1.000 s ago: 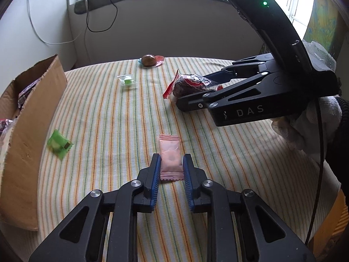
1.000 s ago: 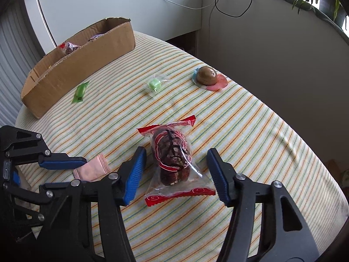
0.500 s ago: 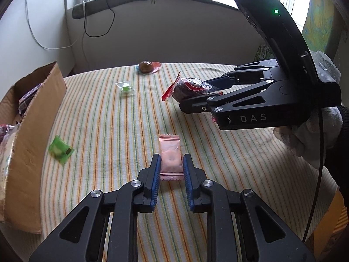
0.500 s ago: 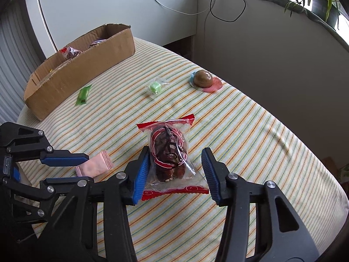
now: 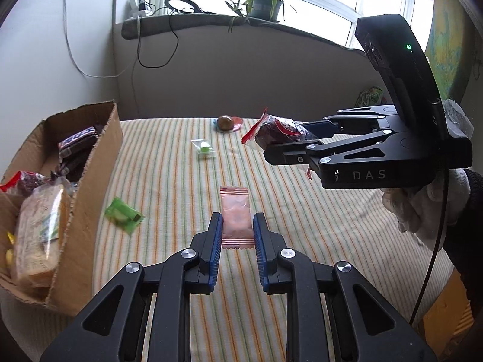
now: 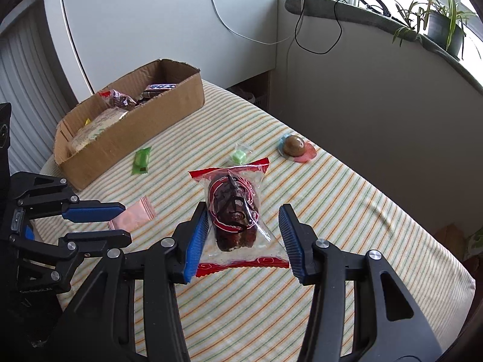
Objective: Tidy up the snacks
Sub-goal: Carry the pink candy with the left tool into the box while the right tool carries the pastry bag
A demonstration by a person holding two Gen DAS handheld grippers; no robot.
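My left gripper is shut on a pink wafer packet and holds it above the striped table. My right gripper is shut on a clear bag of dark cakes with red ends, lifted off the table; it also shows in the left wrist view. The pink packet also shows in the right wrist view. A cardboard box with several snacks inside stands at the left.
A green packet lies next to the box. A clear packet with a green sweet and a brown round sweet on a pink wrapper lie farther back. A wall and a window sill with a plant stand behind the table.
Both grippers have risen from the table, each carrying its snack. The right gripper closed on the cake bag and lifted it. The box interior has come into view.
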